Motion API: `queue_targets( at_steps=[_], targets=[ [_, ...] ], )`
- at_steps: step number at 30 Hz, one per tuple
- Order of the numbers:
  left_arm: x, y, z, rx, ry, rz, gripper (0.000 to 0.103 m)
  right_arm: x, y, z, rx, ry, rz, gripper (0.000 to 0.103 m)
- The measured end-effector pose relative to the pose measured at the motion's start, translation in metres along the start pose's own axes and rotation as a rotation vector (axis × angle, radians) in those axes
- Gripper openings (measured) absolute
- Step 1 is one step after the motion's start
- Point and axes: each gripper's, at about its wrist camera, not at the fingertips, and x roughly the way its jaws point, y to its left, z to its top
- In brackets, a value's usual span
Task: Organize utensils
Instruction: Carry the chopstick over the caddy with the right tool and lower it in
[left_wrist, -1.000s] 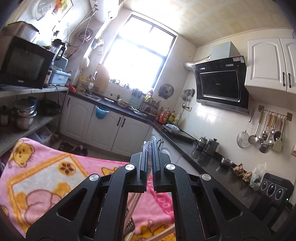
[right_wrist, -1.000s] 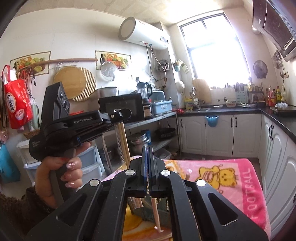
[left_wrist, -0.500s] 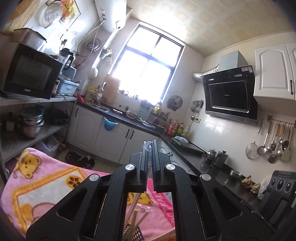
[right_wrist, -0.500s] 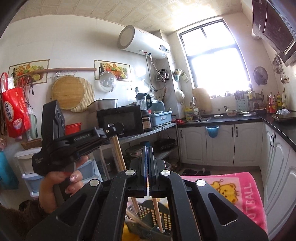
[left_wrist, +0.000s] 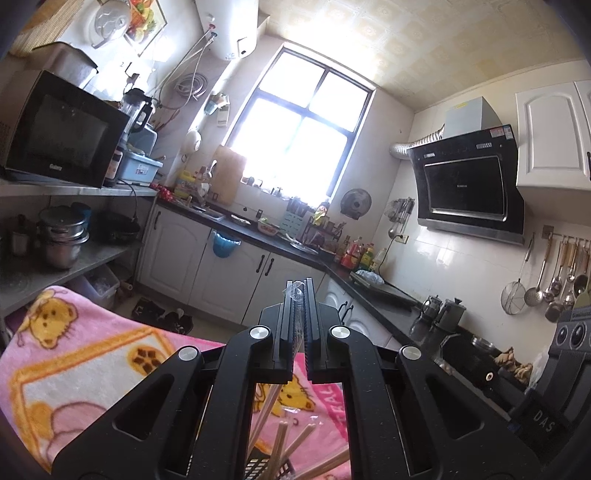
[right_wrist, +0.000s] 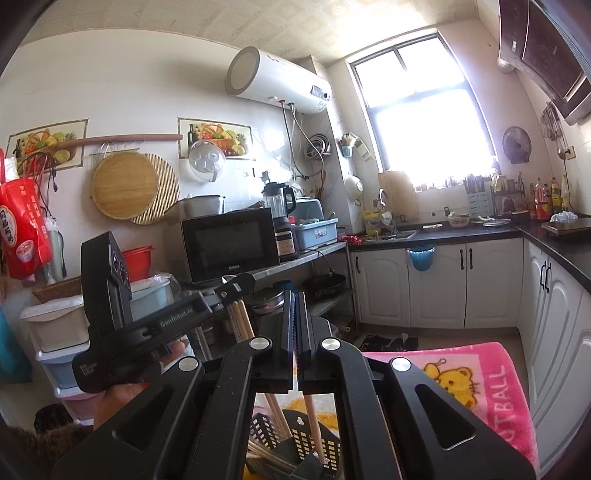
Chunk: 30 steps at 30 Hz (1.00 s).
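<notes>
Sunlight from the kitchen window (left_wrist: 303, 140) falls on a pink bear-print blanket (left_wrist: 81, 365) spread below us. We hold the left gripper (left_wrist: 300, 295) pressed together on a bundle of wooden chopsticks (right_wrist: 242, 319), whose lower ends reach down toward the black perforated utensil basket (right_wrist: 295, 439) on the blanket. Our right gripper (right_wrist: 294, 306) pinches a single chopstick (right_wrist: 313, 424) upright, its tip inside the basket. More chopsticks (left_wrist: 291, 443) already lie in that basket at slants.
</notes>
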Motion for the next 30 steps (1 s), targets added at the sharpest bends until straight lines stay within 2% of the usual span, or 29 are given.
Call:
queue_targets(
  at_steps=[12,30],
  targets=[
    [0.014,0.017,-0.031,-0.024,0.060,0.008,0.002,0.017,-0.009,-0.027,0.028,0.053,0.001,0.001],
    [0.016,0.022,-0.064,-0.009,0.105,-0.009,0.002,0.028,-0.020,-0.063,0.087,0.117,0.001,0.001]
  ],
)
